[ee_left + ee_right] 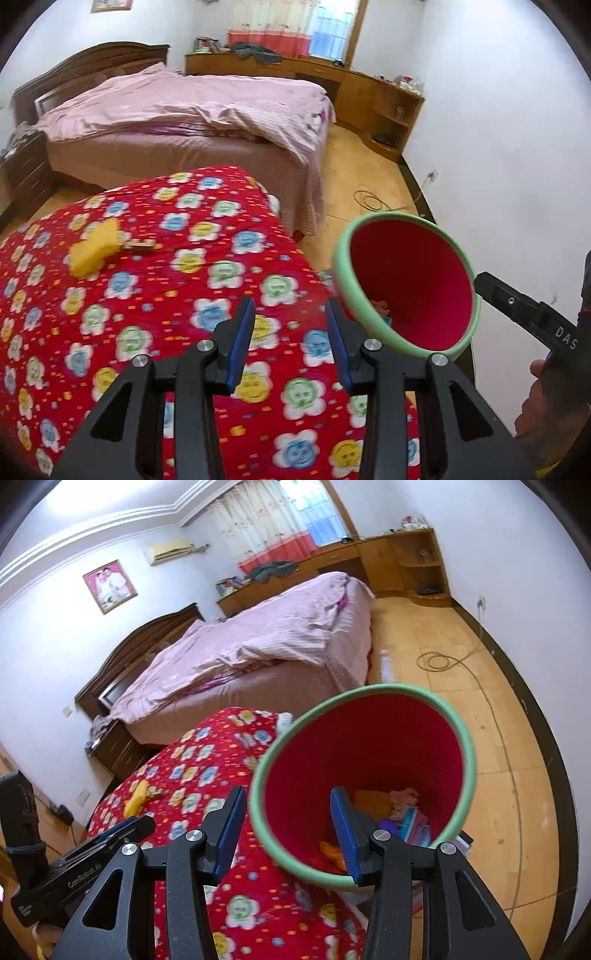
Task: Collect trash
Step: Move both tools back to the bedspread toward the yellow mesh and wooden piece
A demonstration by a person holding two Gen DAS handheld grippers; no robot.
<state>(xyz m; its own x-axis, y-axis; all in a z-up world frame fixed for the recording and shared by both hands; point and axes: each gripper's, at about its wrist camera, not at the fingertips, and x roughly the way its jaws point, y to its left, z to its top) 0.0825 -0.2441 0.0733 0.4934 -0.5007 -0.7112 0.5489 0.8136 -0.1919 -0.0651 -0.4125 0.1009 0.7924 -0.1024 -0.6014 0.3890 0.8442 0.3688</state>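
A red bin with a green rim hangs tilted at the right edge of a table under a red flowered cloth. Several pieces of trash lie in its bottom. A yellow crumpled piece and a small wooden stick lie on the cloth's far left. My left gripper is open and empty above the cloth, left of the bin. My right gripper has its jaws wide apart, one finger inside the bin's rim, one outside; whether they grip it is unclear.
A bed with pink covers stands beyond the table. A wooden cabinet unit runs along the far wall. A coiled cable lies on the wooden floor to the right. A dark nightstand is at the left.
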